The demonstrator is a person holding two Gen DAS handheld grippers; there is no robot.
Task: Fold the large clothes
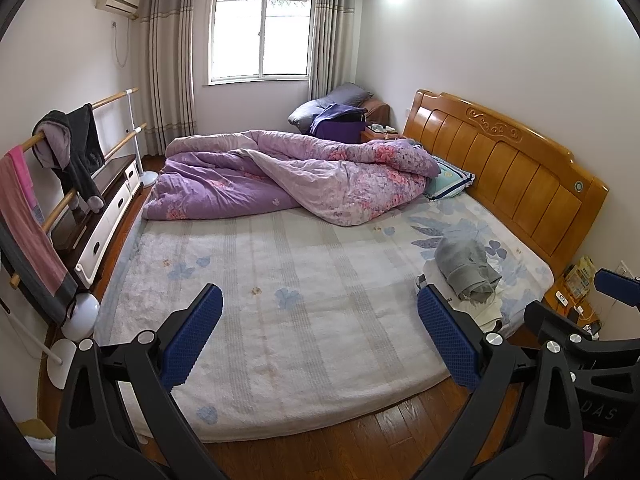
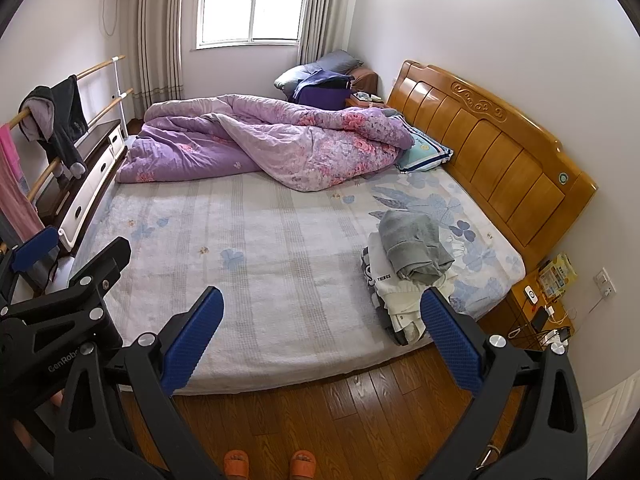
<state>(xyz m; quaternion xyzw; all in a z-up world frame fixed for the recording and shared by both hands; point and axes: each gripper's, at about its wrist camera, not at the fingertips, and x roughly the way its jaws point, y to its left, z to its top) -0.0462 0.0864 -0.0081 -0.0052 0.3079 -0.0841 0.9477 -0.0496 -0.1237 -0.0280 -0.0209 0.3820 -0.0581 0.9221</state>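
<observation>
Hovering spread and empty above the bed's [image 2: 280, 248] near edge, the left tongs [image 1: 320, 334] and right tongs [image 2: 322, 336] face the folded clothes pile [image 2: 408, 268] lying near the right tongs' right finger.

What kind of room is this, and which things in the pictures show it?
It looks like a bedroom in a home. A large bed with a wooden headboard fills most of the room, a purple quilt lies rumpled on it, and a small stack of clothes sits near the headboard.
</observation>
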